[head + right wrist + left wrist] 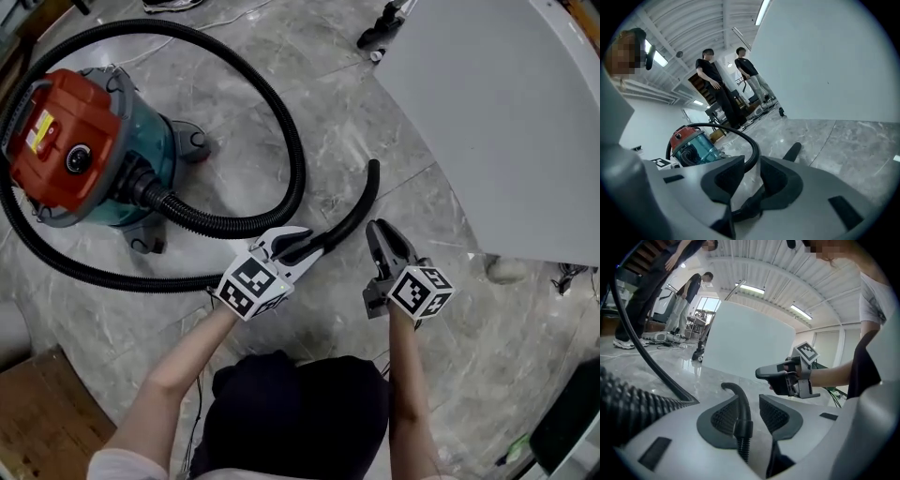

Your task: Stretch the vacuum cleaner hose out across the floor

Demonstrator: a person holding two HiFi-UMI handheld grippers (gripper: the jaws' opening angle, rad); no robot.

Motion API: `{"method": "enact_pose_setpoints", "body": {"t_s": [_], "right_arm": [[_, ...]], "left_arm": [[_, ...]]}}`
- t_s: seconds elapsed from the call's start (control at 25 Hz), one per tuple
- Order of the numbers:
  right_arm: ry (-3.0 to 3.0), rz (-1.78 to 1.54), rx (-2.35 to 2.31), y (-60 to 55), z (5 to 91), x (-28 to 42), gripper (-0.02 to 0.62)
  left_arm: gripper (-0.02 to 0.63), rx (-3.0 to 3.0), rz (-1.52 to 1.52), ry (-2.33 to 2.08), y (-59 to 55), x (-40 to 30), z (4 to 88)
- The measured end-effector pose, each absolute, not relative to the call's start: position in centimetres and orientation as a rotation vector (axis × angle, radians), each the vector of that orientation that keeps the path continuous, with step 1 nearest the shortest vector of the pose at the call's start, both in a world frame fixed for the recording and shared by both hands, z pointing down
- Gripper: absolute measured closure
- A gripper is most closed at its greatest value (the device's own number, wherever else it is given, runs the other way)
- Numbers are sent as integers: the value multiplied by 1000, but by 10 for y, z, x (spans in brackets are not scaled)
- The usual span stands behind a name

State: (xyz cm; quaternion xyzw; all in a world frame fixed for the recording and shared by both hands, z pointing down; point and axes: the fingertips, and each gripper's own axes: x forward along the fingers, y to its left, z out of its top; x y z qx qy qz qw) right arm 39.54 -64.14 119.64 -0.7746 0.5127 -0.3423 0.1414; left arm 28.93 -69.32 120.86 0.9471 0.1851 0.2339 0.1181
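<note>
Your left claw (298, 248) straddled the black ribbed vacuum hose (364, 211), unclamped; its free end ran toward one o'clock. Your right claw (378, 230) stood ajar, empty.

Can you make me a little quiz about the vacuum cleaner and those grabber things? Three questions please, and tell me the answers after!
1. True or false: the vacuum cleaner has a red top.
2. Pick one. The hose lies: A in a straight line, B in a big loop, C tied in a knot.
3. What runs between the jaws of the left gripper?

Key: 1 true; 2 B; 3 the hose.
</note>
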Motion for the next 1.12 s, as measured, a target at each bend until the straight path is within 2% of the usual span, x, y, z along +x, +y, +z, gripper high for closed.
{"method": "enact_pose_setpoints", "body": {"t_s": [0.08, 0.16, 0.2, 0.28, 0.92, 1.12], "right_arm": [[1445, -1040, -2195, -641, 1213, 396, 432], [1401, -1087, -2169, -639, 1229, 396, 365], [1385, -1109, -2159, -638, 1238, 396, 350], [1369, -1157, -2125, -638, 1254, 392, 334], [1296, -1247, -1949, -683, 1318, 374, 333], [1243, -1217, -1894, -684, 1312, 373, 387]], "left_arm": [[449, 2758, 747, 575, -685, 289, 1226], [366, 2729, 819, 601, -677, 287, 1244], [314, 2709, 855, 608, -674, 286, 1254], [270, 2687, 921, 614, -671, 283, 1270], [258, 2613, 1108, 679, -659, 274, 1330], [258, 2602, 1130, 652, -662, 268, 1334]]}}
